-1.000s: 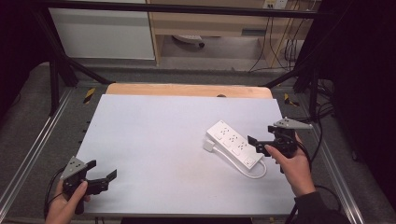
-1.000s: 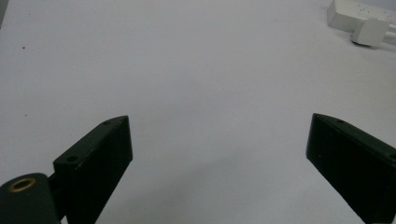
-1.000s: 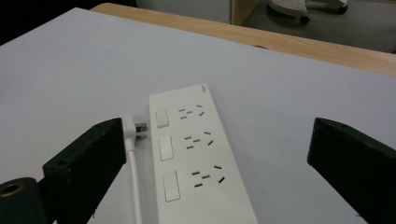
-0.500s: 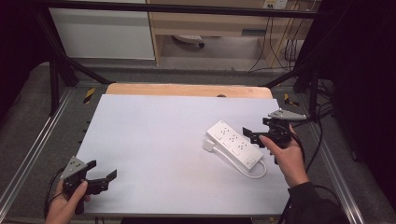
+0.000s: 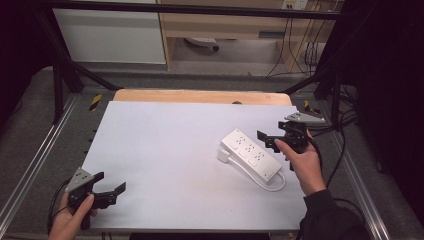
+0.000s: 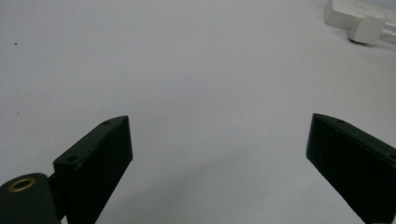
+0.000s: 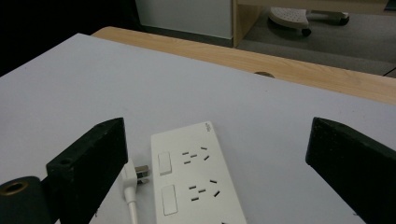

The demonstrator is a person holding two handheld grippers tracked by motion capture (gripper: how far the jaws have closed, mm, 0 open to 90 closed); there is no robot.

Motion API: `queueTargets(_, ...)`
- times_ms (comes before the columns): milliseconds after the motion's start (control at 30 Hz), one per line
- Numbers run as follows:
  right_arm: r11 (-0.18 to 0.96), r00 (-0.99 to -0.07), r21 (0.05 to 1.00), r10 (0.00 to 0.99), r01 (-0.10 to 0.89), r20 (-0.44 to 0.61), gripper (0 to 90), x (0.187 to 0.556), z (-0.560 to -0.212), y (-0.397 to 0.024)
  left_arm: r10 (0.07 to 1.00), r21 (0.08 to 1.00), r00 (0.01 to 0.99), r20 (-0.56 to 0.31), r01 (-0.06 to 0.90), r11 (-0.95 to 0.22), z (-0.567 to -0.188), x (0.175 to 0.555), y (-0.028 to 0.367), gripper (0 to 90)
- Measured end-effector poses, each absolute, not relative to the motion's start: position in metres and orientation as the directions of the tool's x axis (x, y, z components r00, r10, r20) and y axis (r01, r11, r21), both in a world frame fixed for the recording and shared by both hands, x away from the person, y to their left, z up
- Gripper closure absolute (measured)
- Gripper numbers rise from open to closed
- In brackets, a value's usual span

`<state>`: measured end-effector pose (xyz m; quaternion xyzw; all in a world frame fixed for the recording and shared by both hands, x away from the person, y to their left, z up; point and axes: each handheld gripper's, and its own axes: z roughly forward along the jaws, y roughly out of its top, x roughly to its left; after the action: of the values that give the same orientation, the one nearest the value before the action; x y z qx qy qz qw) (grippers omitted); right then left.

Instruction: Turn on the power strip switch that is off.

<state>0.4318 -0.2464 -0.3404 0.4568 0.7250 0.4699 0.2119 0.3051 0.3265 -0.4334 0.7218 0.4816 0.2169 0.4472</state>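
A white power strip [image 5: 251, 154] lies flat on the right half of the worktop [image 5: 165, 150], set on a slant, with its far end toward the middle of the worktop and its near end toward the person's right hand [image 5: 302, 162]. It is a long, flat block of smooth plastic with rounded corners; in the right gripper view its top shows groups of dark slots and two rectangular rocker switches [image 7: 163, 162] along one edge. A white cord [image 5: 272, 186] loops out from its near end, and the white plug [image 5: 223, 155] lies on the worktop touching or just beside the strip's long side, its metal prongs [image 7: 142, 171] bare. The worktop is a matt, pale grey-white sheet over a light wooden board [image 5: 200, 96] that shows along the far edge. The right hand-held gripper [image 5: 267, 139] hovers just beside the strip's far end, its matt black jaws spread wide with nothing between them. The left hand-held gripper [image 5: 111, 185] sits at the near left corner of the worktop, well apart from the strip, its blocky black jaws likewise spread over bare surface.
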Motion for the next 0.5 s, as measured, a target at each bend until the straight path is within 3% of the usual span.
queueTargets(500,0.151,-0.477,0.880,0.874,0.451,0.094,4.9,0.449,-0.345,-0.230,0.891,0.851,0.440,-0.114,0.506,-0.141,-0.434,0.306,0.327,6.9)
